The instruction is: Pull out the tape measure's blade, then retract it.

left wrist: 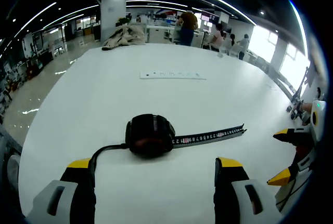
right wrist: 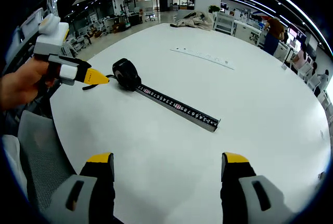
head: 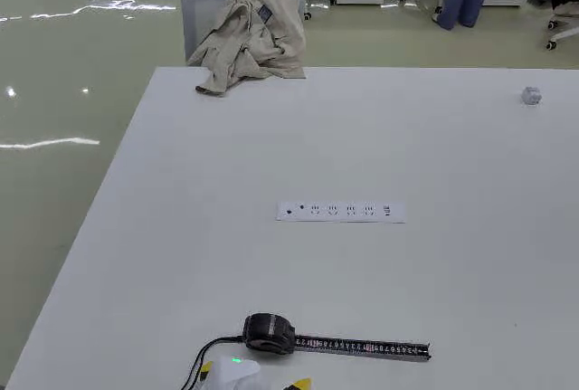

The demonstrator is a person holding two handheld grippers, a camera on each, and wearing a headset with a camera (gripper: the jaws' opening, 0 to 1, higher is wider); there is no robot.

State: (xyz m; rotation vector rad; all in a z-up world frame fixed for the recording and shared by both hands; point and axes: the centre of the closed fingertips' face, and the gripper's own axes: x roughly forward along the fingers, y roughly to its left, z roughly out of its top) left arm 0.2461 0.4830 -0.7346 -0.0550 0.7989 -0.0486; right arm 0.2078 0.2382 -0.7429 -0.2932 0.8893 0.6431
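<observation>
Tape measure (left wrist: 150, 134): black, round, lying on the white surface (head: 362, 137) just ahead of the left hand-held gripper (left wrist: 154, 162), whose jaws are wide apart and grip nothing. Right hand-held gripper (right wrist: 167, 157) is also wide open and empty, short of the blade (right wrist: 179, 107). Blade is out, flat, dark with pale numerals. Its long axis points to the left hand-held gripper's right.
</observation>
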